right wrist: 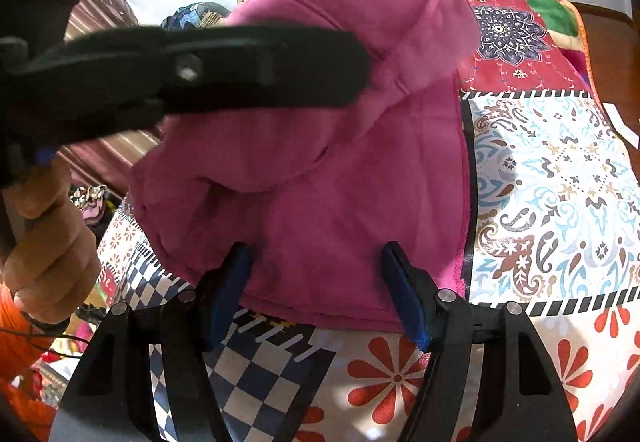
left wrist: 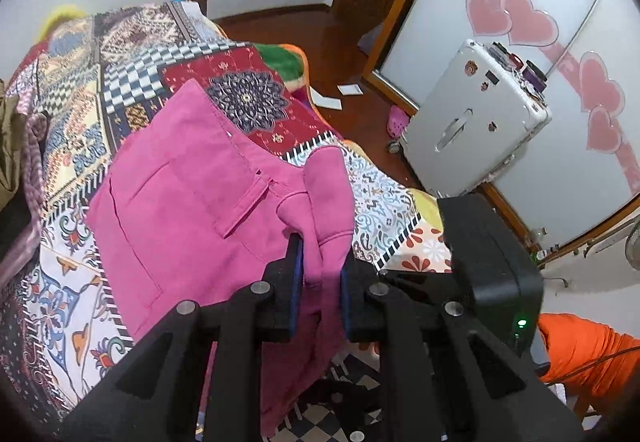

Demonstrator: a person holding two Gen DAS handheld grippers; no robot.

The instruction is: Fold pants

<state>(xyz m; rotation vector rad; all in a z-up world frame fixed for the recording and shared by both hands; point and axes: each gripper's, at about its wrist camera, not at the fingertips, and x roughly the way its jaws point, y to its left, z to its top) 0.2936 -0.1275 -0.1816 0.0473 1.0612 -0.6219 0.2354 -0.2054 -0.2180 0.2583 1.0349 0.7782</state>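
The bright pink brushed-cotton pants (left wrist: 192, 177) lie on the bed, spread over a patchwork-print quilt (left wrist: 72, 129) of checkerboard, floral and paisley panels. In the left wrist view the seat side faces up, showing a welt pocket and stitched seams; the fabric looks soft and matte, with a fine nap.

The left tongs (left wrist: 320, 282) are clamped on a bunched fold of the pants, the blue pads pressing the cloth from both sides. The gathered part rises from the flat body of the garment and drapes back over it. In the right wrist view the same left tongs (right wrist: 360, 61) cross the upper frame, blurred, with a hand (right wrist: 48, 234) gripping the handle at the left edge beside an orange sleeve.

The right tongs (right wrist: 316, 278) stand apart, one blue pad on each side of the near edge of the pants, just above the cloth; whether the pads touch it cannot be told. That near edge is a doubled, straight fold lying flat on the quilt.

Open quilt lies to the right of the garment and ahead of it toward the far end of the bed. The bed's right edge drops to a dark wooden floor (left wrist: 332, 53), where a silver hard-shell suitcase (left wrist: 472, 121) stands near the bed against a frosted sliding door with pink hearts (left wrist: 520, 21).
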